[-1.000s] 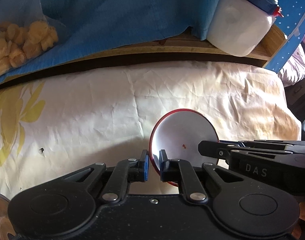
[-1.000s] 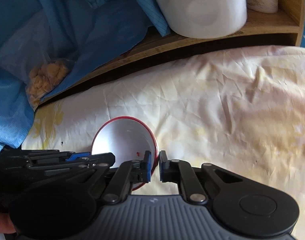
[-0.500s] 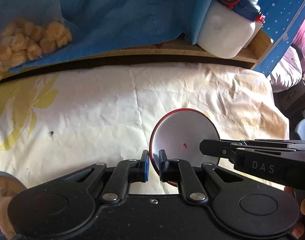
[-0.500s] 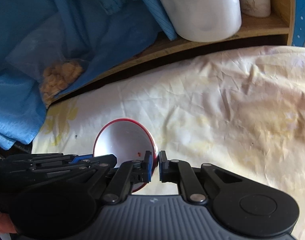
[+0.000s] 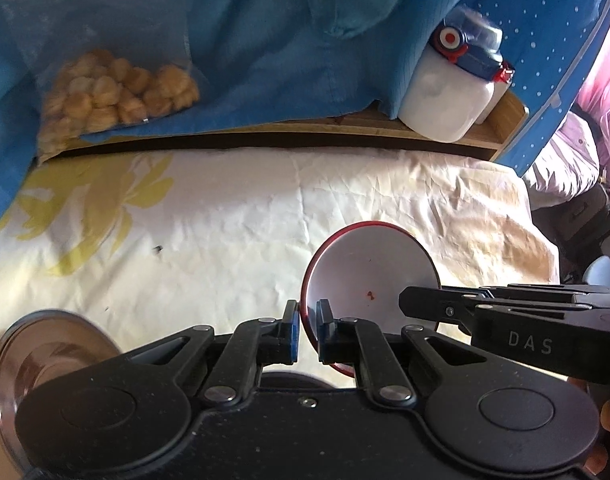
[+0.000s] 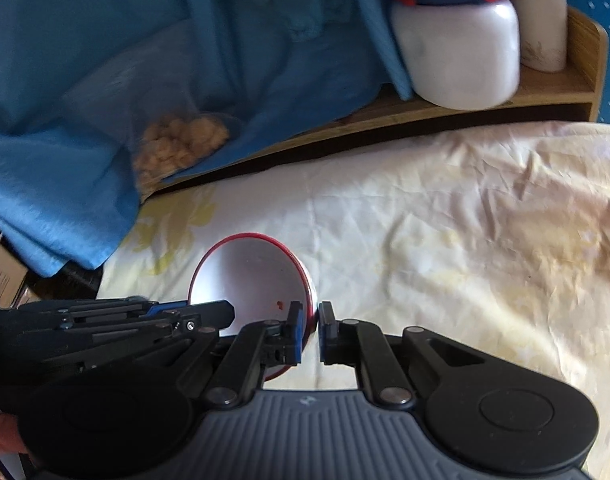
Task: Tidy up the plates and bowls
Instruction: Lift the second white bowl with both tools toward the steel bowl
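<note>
A white bowl with a red rim (image 5: 371,276) is held tilted above the cream cloth. My left gripper (image 5: 307,322) is shut on its left rim. My right gripper (image 6: 309,322) is shut on its right rim; the bowl also shows in the right wrist view (image 6: 251,276). Each gripper appears in the other's view: the right one (image 5: 505,312) and the left one (image 6: 105,328). A shiny metal plate (image 5: 45,356) lies on the cloth at the lower left of the left wrist view.
A wooden shelf (image 5: 345,126) runs along the back, draped with blue cloth (image 5: 245,40). On it are a bag of puffed snacks (image 5: 117,92), a white jug with a blue lid (image 5: 453,92) and a white jar (image 6: 545,28). The cloth's right edge drops off (image 5: 545,248).
Both grippers have pulled back and up with the bowl between them, so more of the shelf shows. The metal plate has come into the left wrist view.
</note>
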A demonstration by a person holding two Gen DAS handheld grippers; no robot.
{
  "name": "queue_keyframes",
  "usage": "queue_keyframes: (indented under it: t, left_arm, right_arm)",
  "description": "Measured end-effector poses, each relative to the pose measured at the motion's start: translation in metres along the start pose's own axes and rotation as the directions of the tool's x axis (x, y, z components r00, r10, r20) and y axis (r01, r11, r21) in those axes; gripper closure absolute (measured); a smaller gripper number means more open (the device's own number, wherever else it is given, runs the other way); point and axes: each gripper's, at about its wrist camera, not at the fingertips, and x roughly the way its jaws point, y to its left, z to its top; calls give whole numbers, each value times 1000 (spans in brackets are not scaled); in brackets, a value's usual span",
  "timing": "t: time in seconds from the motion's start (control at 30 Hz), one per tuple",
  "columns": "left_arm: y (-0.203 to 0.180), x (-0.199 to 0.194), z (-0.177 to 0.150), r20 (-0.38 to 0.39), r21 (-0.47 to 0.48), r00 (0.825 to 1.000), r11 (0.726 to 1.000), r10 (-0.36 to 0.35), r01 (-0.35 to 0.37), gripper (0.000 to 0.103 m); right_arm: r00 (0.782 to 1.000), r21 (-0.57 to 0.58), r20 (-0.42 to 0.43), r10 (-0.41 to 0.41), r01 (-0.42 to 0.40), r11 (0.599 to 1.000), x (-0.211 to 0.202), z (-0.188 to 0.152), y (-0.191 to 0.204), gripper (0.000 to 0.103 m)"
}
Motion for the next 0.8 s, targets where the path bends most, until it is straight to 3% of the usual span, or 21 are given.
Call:
queue_keyframes:
  t: [0.8]
  left_arm:
    - [27,-43,-48,16,-101,1000,995,17,-15,97]
  right_arm:
    - [998,-113,-42,47,-51,992,-17,-35,46,93]
